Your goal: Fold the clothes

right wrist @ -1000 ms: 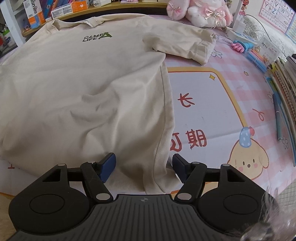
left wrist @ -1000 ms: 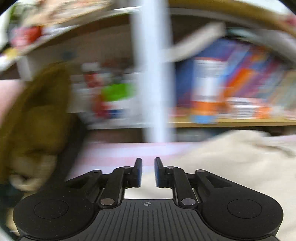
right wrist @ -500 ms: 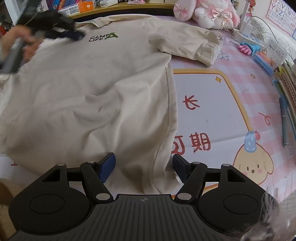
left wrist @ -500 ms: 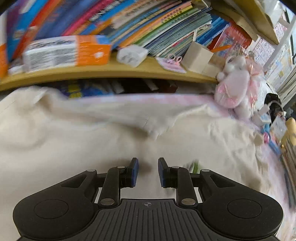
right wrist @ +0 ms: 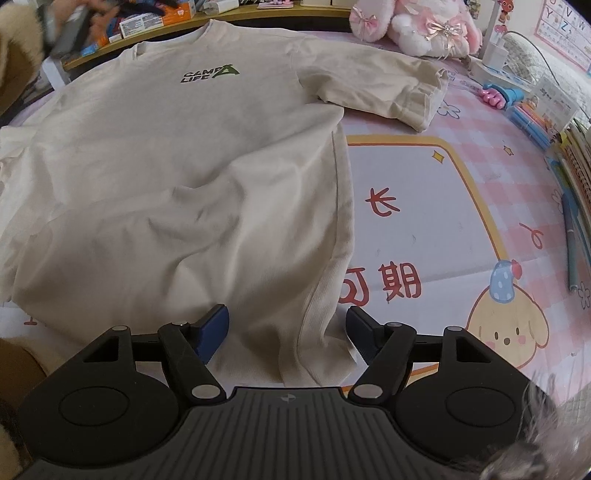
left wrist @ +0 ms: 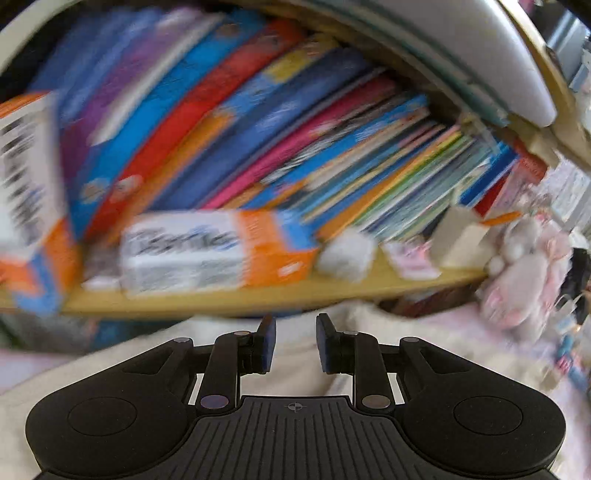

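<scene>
A cream T-shirt (right wrist: pixel 192 177) with a green "CAMP LIFE" logo (right wrist: pixel 210 73) lies spread face up on a pink patterned mat (right wrist: pixel 424 206). My right gripper (right wrist: pixel 288 326) is open, its jaws on either side of the shirt's lower right hem corner. My left gripper (left wrist: pixel 293 341) is open with a narrow gap and empty, hovering over the shirt's collar end (left wrist: pixel 295 373), facing a bookshelf. It shows blurred in the right wrist view (right wrist: pixel 70 26) at the top left.
A wooden shelf (left wrist: pixel 258 295) with books (left wrist: pixel 277 147) and boxes (left wrist: pixel 214 251) runs behind the shirt. A pink plush toy (right wrist: pixel 417 26) sits at the back right. Pens and notebooks (right wrist: pixel 569 206) lie along the right edge.
My left gripper has swung toward the shelf at the collar end, its view still blurred, and its jaws have opened a little. My right gripper has held its place at the hem.
</scene>
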A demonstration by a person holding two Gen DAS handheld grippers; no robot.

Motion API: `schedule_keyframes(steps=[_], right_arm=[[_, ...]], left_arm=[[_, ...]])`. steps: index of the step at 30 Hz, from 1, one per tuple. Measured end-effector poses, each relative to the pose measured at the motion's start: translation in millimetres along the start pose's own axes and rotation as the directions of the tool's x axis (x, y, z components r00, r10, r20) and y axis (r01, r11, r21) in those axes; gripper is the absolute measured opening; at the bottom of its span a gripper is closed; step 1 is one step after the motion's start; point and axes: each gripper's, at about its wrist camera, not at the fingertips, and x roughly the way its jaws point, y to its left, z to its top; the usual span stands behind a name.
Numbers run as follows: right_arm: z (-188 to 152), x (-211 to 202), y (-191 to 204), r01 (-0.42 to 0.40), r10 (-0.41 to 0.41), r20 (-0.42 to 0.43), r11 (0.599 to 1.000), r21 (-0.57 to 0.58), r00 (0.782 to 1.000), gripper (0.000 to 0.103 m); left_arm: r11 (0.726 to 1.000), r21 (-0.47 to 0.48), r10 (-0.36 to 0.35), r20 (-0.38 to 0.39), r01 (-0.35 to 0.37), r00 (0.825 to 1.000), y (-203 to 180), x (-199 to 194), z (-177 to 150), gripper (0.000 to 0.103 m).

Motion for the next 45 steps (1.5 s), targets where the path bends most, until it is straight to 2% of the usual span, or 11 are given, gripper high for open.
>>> schedule_keyframes(steps=[8,13,14,18,20,23,28,31,39,42,45], right_arm=[[0,-1,1,0.005,-0.005,-0.001,1.0,0.004,1.0,0.068],[1,-2,3,0.015,-0.014,-0.005,1.0,0.016,1.0,0.069],[0,-2,3,0.018,-0.018,-0.006,1.0,0.019,1.0,0.069],[0,-3,6,0.039,-0.039,-0.009,0.999,0.033,0.999,0.069],[1,-3,8,0.054,-0.054,-0.012,0.998,0.036,0.998,0.069],[1,-3,8,0.066,-0.065,-0.014,0.996,0.056,0.998,0.069],[0,-2,5,0.068,-0.066,-0.016,0.992,0.111,0.998,0.071],[-1,-2,4,0.069,-0.067,-0.016,0.989,0.127,0.998,0.072],[1,-2,3,0.044,-0.043,-0.015,0.996,0.078,0.999,0.072],[1,-2,0,0.02,-0.019,-0.011,0.999,0.039,1.0,0.071],[0,-4,-5,-0.019,0.019,-0.004,1.0,-0.008,1.0,0.07]], left_arm=[[0.99,-0.091,0.103,-0.027,-0.105,0.994,72,-47,-42,0.024],[0.98,-0.103,0.165,-0.076,-0.173,0.983,102,-46,-53,0.024],[0.978,-0.105,0.17,-0.081,-0.178,0.982,107,-46,-56,0.02],[0.979,-0.125,0.156,-0.07,-0.164,0.985,119,-47,-57,0.018],[0.972,-0.156,0.169,-0.066,-0.177,0.983,126,-44,-52,0.01],[0.967,-0.189,0.164,-0.06,-0.173,0.985,133,-34,-43,0.01],[0.971,-0.145,0.185,-0.057,-0.191,0.981,130,-25,-35,0.01],[0.97,-0.113,0.204,-0.084,-0.213,0.975,124,-31,-35,0.011],[0.992,-0.054,0.12,0.044,-0.117,0.992,101,-129,-74,0.016],[0.99,-0.069,0.126,0.069,-0.121,0.99,85,-172,-101,0.027],[0.981,-0.107,0.172,0.098,-0.161,0.98,68,-211,-132,0.039]])
